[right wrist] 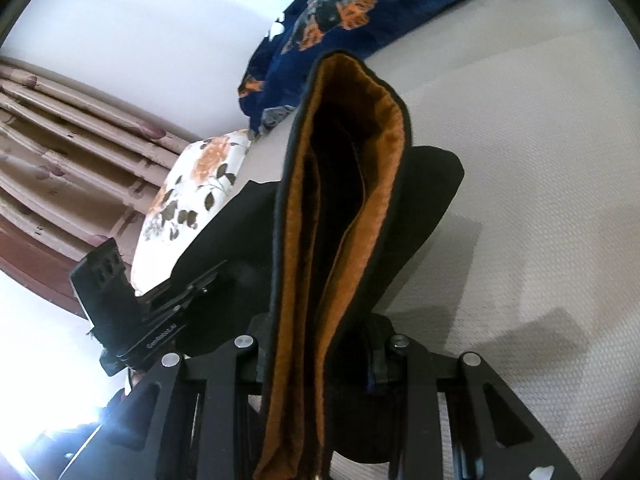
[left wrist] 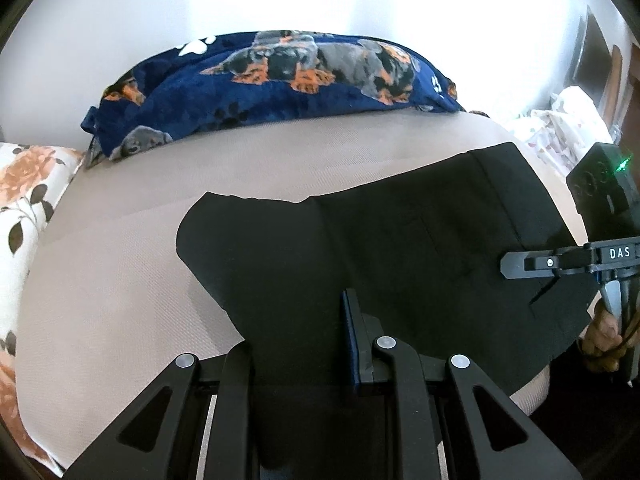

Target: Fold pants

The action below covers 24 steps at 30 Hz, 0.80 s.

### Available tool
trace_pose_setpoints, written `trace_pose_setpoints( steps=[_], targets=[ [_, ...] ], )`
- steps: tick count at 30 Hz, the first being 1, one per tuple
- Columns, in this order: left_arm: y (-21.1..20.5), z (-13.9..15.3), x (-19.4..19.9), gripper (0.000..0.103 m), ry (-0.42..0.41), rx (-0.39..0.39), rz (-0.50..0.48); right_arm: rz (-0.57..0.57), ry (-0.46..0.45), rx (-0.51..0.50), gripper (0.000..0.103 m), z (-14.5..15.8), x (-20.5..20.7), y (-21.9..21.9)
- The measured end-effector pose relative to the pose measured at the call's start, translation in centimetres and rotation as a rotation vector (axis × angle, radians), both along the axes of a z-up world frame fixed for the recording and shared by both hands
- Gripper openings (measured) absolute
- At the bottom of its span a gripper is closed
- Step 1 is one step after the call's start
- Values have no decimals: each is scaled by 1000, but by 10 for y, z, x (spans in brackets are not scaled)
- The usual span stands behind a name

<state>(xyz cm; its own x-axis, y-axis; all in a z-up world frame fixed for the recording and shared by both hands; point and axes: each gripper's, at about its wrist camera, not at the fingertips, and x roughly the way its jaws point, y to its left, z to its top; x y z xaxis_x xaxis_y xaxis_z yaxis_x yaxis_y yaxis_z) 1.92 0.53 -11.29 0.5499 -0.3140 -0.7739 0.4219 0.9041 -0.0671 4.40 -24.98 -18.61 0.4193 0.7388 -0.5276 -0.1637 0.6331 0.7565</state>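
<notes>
Two tools gripped the black pants (left wrist: 380,248) on the bed (left wrist: 120,280): the left tool (left wrist: 304,344) pinched the near edge, the right tool (right wrist: 320,360) clamped the waistband. One fold apparently remained. Only the right view showed the orange lining (right wrist: 296,280).

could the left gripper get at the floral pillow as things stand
Probably not right now. The left gripper looks shut on the black pants, so it would have to let go first. Otherwise the bed between it and the floral pillow lies bare.
</notes>
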Motion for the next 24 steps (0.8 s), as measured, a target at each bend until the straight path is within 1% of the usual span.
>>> trace_pose_setpoints(
  steps=[6, 13, 18, 24],
  targets=[
    [14, 12, 17, 19, -21, -6, 33, 32, -14, -5, 29, 13, 17, 14],
    [31, 16, 44, 19, -33, -13, 75, 70, -39, -5, 29, 26, 47, 36],
    [44, 16, 67, 19, -39, -24, 102, 73, -36, 18, 29, 26, 68, 42],
    [59, 13, 102, 19, -38, -35, 139, 87, -33, 20, 29, 25, 96, 53]
  ],
)
